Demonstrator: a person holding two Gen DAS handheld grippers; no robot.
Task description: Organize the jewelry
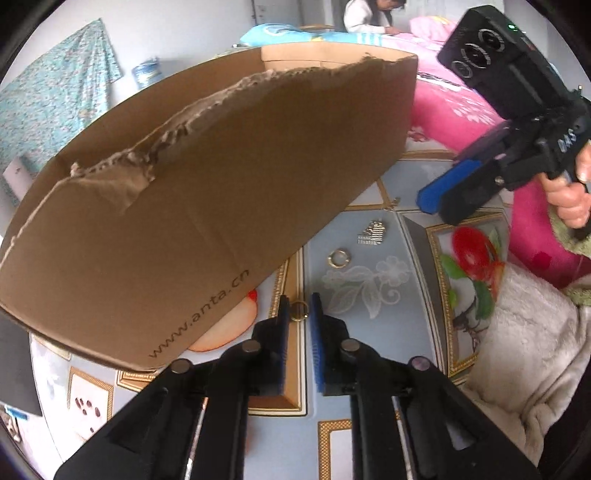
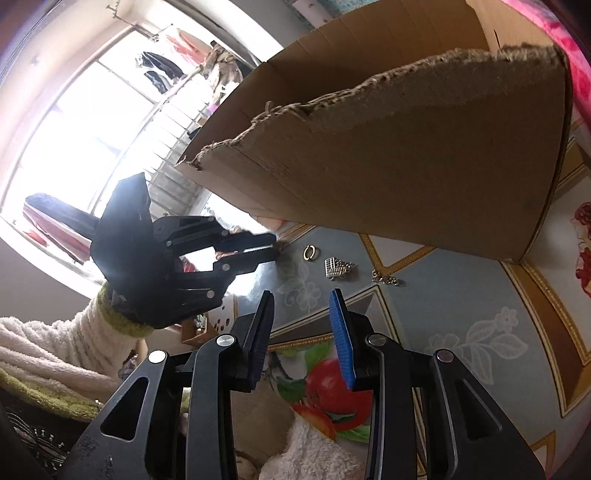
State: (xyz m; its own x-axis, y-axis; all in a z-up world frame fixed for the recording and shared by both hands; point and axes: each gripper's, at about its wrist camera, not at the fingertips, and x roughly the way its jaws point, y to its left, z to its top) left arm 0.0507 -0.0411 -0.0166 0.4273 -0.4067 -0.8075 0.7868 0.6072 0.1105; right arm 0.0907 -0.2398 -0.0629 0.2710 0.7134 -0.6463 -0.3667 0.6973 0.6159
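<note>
An open torn cardboard box (image 1: 207, 206) stands on the patterned table; it also shows in the right wrist view (image 2: 406, 147). My left gripper (image 1: 300, 308) has its jaws narrowly apart around a small gold ring (image 1: 298, 309) lying on the table. A thicker gold ring (image 1: 338, 257), a rhinestone piece (image 1: 373, 232) and a small chain (image 1: 392, 204) lie farther ahead. My right gripper (image 2: 301, 306) is open and empty above the table, short of the ring (image 2: 311, 253), the rhinestone piece (image 2: 338, 267) and the chain (image 2: 386, 277). It shows in the left wrist view (image 1: 437, 201) at the right.
A floral patterned tabletop (image 1: 369, 288) with fruit pictures. A fluffy white blanket (image 1: 524, 350) lies at the right edge, pink bedding (image 1: 450, 110) behind. A person (image 1: 373, 14) sits at the back. A bright window (image 2: 92, 129) is on the left in the right wrist view.
</note>
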